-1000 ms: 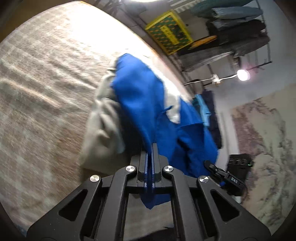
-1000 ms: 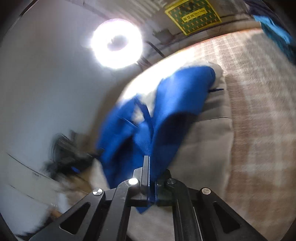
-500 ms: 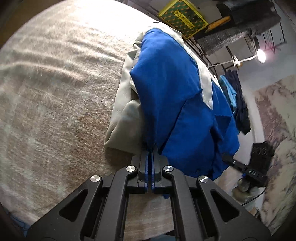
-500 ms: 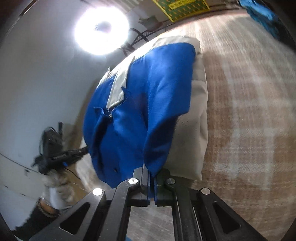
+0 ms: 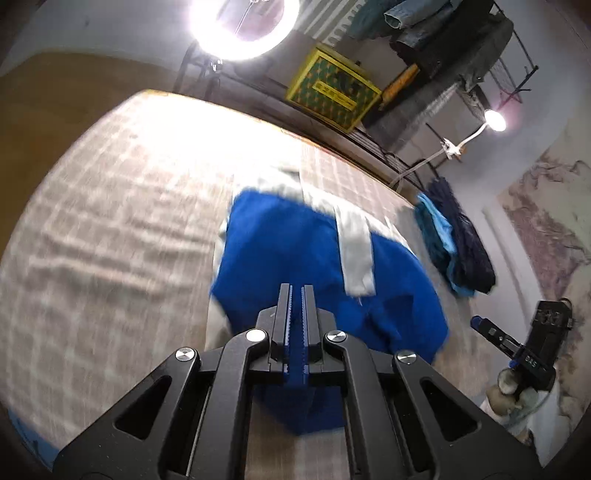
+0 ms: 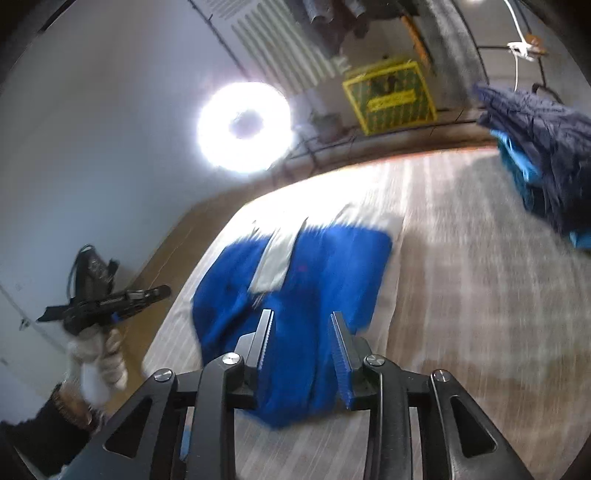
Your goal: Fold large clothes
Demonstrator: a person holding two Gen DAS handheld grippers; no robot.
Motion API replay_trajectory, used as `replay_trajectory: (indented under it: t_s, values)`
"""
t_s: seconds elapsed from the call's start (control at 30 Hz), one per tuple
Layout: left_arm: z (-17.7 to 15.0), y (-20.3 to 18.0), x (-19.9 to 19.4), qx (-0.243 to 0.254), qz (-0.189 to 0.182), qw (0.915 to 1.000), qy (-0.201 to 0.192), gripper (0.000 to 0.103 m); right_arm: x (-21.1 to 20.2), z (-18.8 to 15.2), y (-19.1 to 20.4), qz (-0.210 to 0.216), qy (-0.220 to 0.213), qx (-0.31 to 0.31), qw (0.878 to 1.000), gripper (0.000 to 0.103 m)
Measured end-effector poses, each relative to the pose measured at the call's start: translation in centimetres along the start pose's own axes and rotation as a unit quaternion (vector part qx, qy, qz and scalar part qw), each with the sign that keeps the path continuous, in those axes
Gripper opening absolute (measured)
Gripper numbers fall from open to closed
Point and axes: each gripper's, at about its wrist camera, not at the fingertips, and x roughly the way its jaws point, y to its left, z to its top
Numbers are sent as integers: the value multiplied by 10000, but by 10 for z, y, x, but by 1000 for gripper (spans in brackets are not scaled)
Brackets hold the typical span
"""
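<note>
A blue jacket with pale grey panels (image 5: 295,251) (image 6: 325,266) lies folded on the checked beige bedspread (image 5: 110,240). My left gripper (image 5: 296,286) hovers over the jacket's near edge. Its jaws are pressed together with blue cloth in the slit, and a blue flap shows under the linkage. My right gripper (image 6: 301,314) is over the same near edge, and its jaws are opening. Blue cloth lies between and below its pads without touching them. A gloved hand (image 6: 99,365) holds the left gripper at the bed's side.
A heap of dark blue and turquoise clothes (image 5: 454,251) (image 6: 535,158) lies at the bed's right edge. Behind the bed are a ring light (image 5: 236,22), a yellow crate (image 5: 332,96) and a rack of hanging clothes (image 5: 443,44). Bare bedspread (image 6: 480,295) stretches on both sides of the jacket.
Both grippers have risen and tipped up, so the jacket now looks farther off and flatter on the bed. The right jaws, shut on the blue edge before, have parted.
</note>
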Motion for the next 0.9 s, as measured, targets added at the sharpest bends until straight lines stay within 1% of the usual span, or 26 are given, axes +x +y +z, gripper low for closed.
replay_trajectory:
  t_s: [0.07,0.1,0.17,0.2,0.27,0.3,0.33,0.37,0.4,0.47,0.5,0.53,0.6,0.67,0.7,0.73,0.83,0.9]
  values:
    - [11,-9,19,71,129,9999,-34,0,16,9,-1,-194,-77,13,9998,32]
    - [15,-10,29,61,178,9998,-15,0,25,12,-1,-208,-49,13,9998,32]
    - [18,-6,47,-14,165,9998,97,0,45,18,0,-343,-1,-108,9994,32]
    - [17,-5,55,-5,222,9997,129,0,52,22,4,-432,29,-213,9988,32]
    - [17,0,72,175,552,9981,203,0,66,22,5,-542,124,-342,9979,33]
    - [15,6,83,236,719,9966,318,0,74,20,3,-604,196,-404,9972,33]
    - [12,12,90,220,771,9958,441,0,82,18,0,-707,297,-485,9959,33]
    - [4,23,102,156,827,9941,683,0,92,14,-5,-843,491,-581,9935,33]
    - [-2,29,110,123,813,9933,809,3,93,10,-7,-889,600,-614,9923,32]
    - [-10,35,114,209,686,9948,719,3,106,-1,-13,-962,938,-668,9887,31]
    - [-11,35,114,305,680,9947,709,3,110,-4,-14,-996,1012,-725,9872,31]
    - [-10,34,114,348,686,9943,736,3,113,-10,-13,-1065,1037,-877,9850,31]
    - [-8,34,114,242,701,9940,801,3,113,-10,-8,-1154,1072,-1045,9820,31]
    - [0,26,110,280,861,9928,790,3,108,-3,-7,-1094,1157,-899,9831,33]
    - [6,18,104,359,873,9932,680,3,104,1,-6,-992,1132,-814,9853,34]
    - [11,11,98,444,842,9938,571,3,98,7,-4,-862,1016,-783,9880,34]
    - [31,-16,88,670,742,9948,201,3,81,27,6,-824,560,-966,9903,34]
    - [43,-29,93,708,658,9953,95,3,84,35,8,-779,448,-939,9915,34]
